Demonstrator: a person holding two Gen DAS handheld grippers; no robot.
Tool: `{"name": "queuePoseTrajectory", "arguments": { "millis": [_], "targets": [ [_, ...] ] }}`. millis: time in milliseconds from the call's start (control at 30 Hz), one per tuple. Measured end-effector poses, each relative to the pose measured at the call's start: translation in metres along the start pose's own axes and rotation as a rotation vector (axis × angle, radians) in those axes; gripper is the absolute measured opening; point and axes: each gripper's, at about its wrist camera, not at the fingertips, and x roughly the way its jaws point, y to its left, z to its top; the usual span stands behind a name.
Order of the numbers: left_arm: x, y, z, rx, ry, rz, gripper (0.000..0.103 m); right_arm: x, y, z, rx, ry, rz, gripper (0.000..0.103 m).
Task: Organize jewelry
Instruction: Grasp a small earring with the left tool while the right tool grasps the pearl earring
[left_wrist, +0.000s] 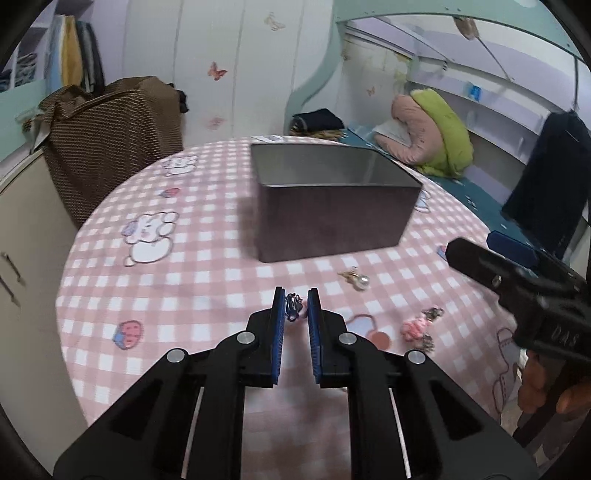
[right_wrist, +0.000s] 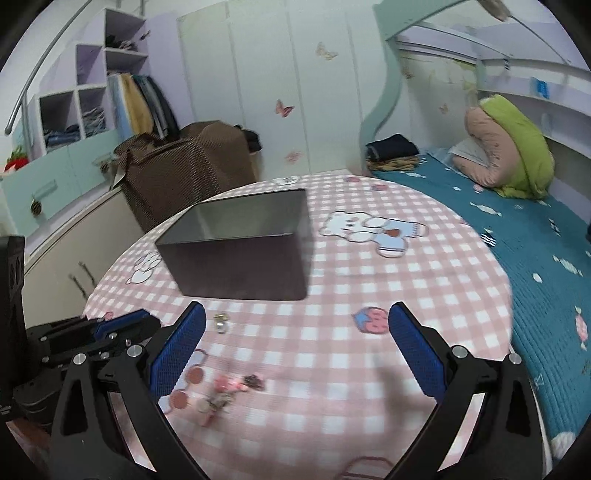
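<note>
An open dark metal tin (left_wrist: 332, 218) stands on the round pink checked table (left_wrist: 184, 280); it also shows in the right wrist view (right_wrist: 240, 251). My left gripper (left_wrist: 296, 308) is nearly closed around a small dark clip-like jewel (left_wrist: 293, 306) with a pink part; whether the pads touch it is unclear. A gold and pearl earring (left_wrist: 355, 278) lies in front of the tin, also in the right wrist view (right_wrist: 221, 323). A pink flower piece (left_wrist: 419, 326) lies at the right, and appears blurred in the right wrist view (right_wrist: 229, 387). My right gripper (right_wrist: 295, 325) is open and empty above the table.
A brown patterned bag (left_wrist: 110, 140) sits on a cabinet (left_wrist: 29, 258) left of the table. A bed with a teal sheet (right_wrist: 535, 258) and rolled quilts (right_wrist: 509, 147) lies to the right. My right gripper's body (left_wrist: 517, 288) is near the table's right edge.
</note>
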Motion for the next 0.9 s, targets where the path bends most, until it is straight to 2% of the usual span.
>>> {"name": "queuePoseTrajectory", "arguments": {
  "millis": [133, 167, 200, 333, 400, 500, 533, 600, 633, 700, 800, 867, 900],
  "targets": [
    [-0.007, 0.014, 0.002, -0.038, -0.021, 0.005, 0.013, 0.011, 0.020, 0.004, -0.048, 0.042, 0.019, 0.095],
    [-0.009, 0.016, 0.003, -0.041, -0.026, 0.009, 0.013, 0.015, 0.025, 0.004, -0.061, 0.058, 0.022, 0.092],
    [-0.010, 0.018, 0.003, -0.044, -0.035, 0.014, 0.013, 0.020, 0.031, 0.004, -0.076, 0.079, 0.035, 0.086],
    [-0.014, 0.027, 0.005, -0.082, -0.056, 0.021, 0.013, 0.041, 0.045, -0.001, -0.113, 0.166, 0.042, 0.073],
    [-0.014, 0.031, 0.005, -0.100, -0.061, 0.014, 0.013, 0.049, 0.050, -0.002, -0.114, 0.200, 0.067, 0.060],
    [-0.012, 0.034, 0.004, -0.112, -0.059, -0.001, 0.013, 0.059, 0.054, -0.003, -0.110, 0.234, 0.036, 0.057],
    [-0.011, 0.034, 0.004, -0.112, -0.056, -0.001, 0.013, 0.061, 0.054, -0.003, -0.104, 0.241, 0.027, 0.055],
    [-0.009, 0.036, 0.003, -0.118, -0.052, -0.006, 0.013, 0.065, 0.055, -0.002, -0.090, 0.251, 0.034, 0.045],
    [-0.008, 0.037, 0.003, -0.120, -0.049, -0.008, 0.013, 0.066, 0.057, -0.002, -0.094, 0.251, 0.029, 0.044],
    [-0.006, 0.037, 0.002, -0.119, -0.043, 0.000, 0.013, 0.068, 0.061, -0.002, -0.117, 0.246, -0.003, 0.034],
    [-0.005, 0.038, 0.000, -0.117, -0.045, -0.002, 0.013, 0.067, 0.061, -0.003, -0.120, 0.243, -0.005, 0.017],
    [-0.004, 0.039, -0.002, -0.123, -0.042, -0.005, 0.013, 0.067, 0.060, -0.003, -0.116, 0.242, -0.009, 0.011],
    [-0.003, 0.039, -0.002, -0.123, -0.042, -0.006, 0.013, 0.067, 0.058, -0.003, -0.109, 0.243, -0.006, 0.011]
  ]
}}
